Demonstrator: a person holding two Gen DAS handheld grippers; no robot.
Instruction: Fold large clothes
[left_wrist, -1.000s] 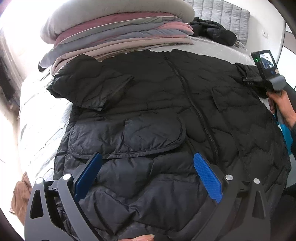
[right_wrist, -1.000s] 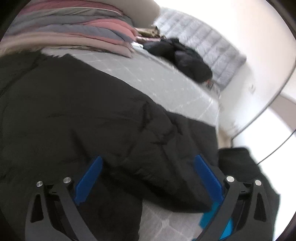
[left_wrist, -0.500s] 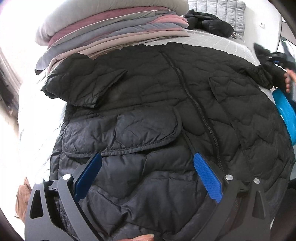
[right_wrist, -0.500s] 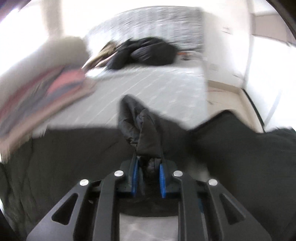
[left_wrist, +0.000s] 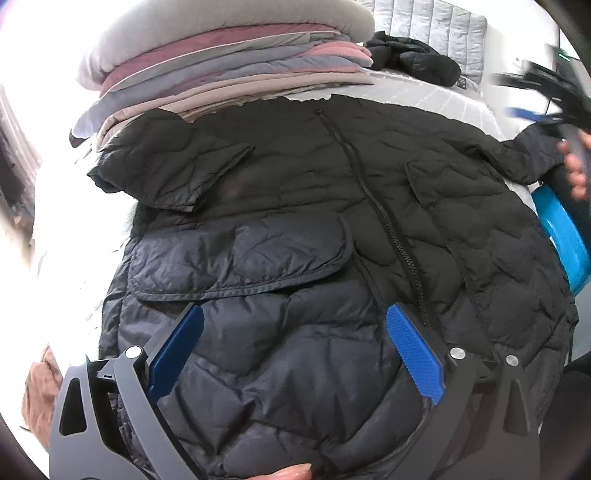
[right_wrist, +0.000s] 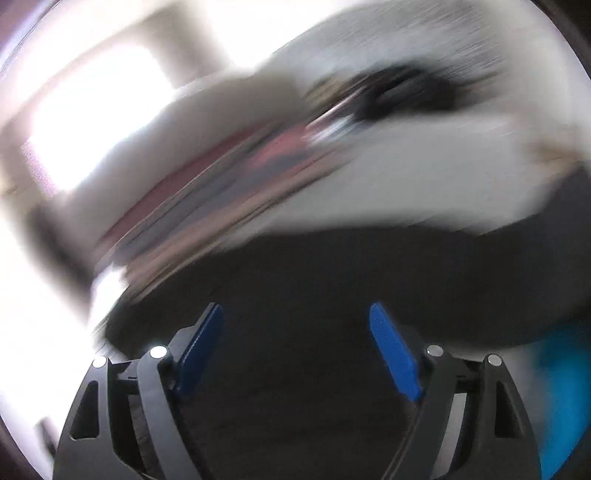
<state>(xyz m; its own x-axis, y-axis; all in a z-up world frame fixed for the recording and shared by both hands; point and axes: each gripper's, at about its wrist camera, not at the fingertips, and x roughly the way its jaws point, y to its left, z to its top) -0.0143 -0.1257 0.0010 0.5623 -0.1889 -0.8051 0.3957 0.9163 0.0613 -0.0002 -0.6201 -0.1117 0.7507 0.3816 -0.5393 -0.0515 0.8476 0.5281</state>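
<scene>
The black quilted puffer jacket (left_wrist: 332, 236) lies zip-up, spread across the pale grey quilted bed (left_wrist: 417, 92), one sleeve folded in, the other trailing off the far edge. The right gripper (right_wrist: 295, 347) has just been opening, nothing between its blue pads (view badly blurred). The left gripper (left_wrist: 295, 354) hovers wide open above the hem. Risk: that loose sleeve drags the slippery shell askew.

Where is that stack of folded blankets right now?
In the left wrist view the stack of folded blankets sits at the upper left on the bed, just beyond the collar end of the black jacket.
</scene>
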